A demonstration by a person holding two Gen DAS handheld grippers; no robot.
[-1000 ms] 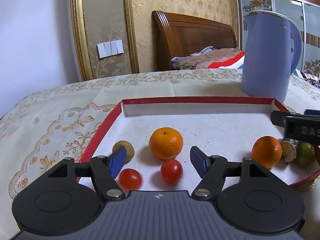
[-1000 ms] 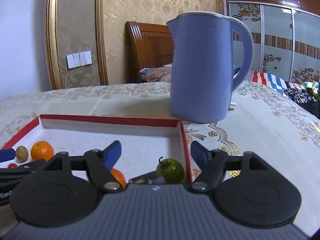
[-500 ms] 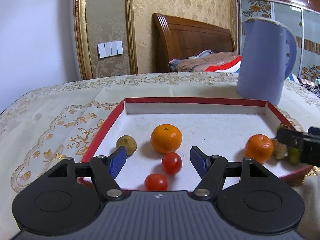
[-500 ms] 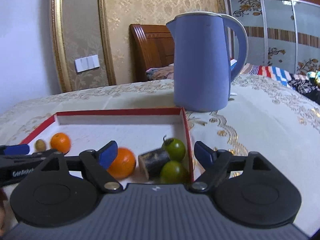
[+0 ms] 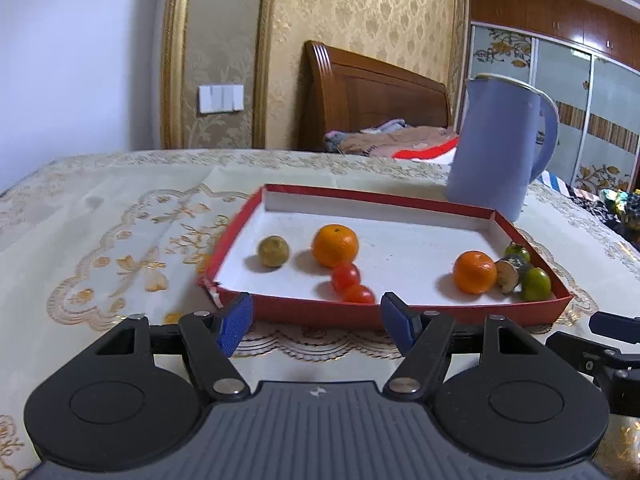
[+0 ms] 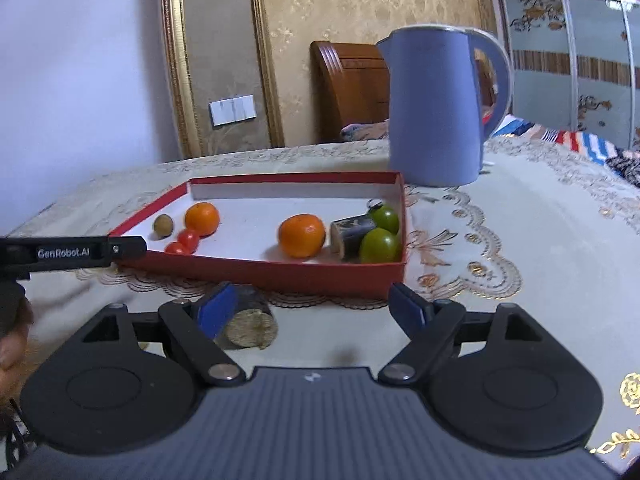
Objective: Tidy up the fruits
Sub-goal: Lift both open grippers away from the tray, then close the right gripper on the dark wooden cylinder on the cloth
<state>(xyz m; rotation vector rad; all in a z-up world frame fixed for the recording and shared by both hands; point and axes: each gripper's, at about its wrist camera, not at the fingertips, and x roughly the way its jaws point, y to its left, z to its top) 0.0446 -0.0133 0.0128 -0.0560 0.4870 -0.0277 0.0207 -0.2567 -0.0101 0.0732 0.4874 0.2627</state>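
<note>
Left wrist view, left to right. Embroidered cream tablecloth (image 5: 120,240) covering table. Red-rimmed tray (image 5: 400,314) with white floor ahead of left gripper (image 5: 316,322), its near wall just beyond the blue pads; nothing between them, jaws apart and released. Inside tray: small brownish-green fruit (image 5: 273,251) near left wall; large orange (image 5: 335,245) just right of it; two red cherry tomatoes (image 5: 346,276) touching each other, in front of that orange, the nearer one against the near wall. Further right, second orange (image 5: 474,272), then a short cut cane piece (image 5: 509,276) lying flat, flanked by two green fruits (image 5: 536,284) in the right corner. Blue kettle (image 5: 496,148) upright on the cloth behind tray's far right corner, apart from the rim. Part of right gripper visible at lower right edge.

Right wrist view, left to right. Arm of left gripper at far left, level with tray's near left corner. Same tray (image 6: 280,270) well ahead of right gripper (image 6: 312,312), fruit grouped as above. Loose cane stub (image 6: 250,324) lying on the cloth outside the tray, cut end facing camera, just beside the left pad's inner face; contact not discernible. Right jaws wide and unclenched, gripping nothing. Kettle (image 6: 436,108) behind tray's far right corner.
</note>
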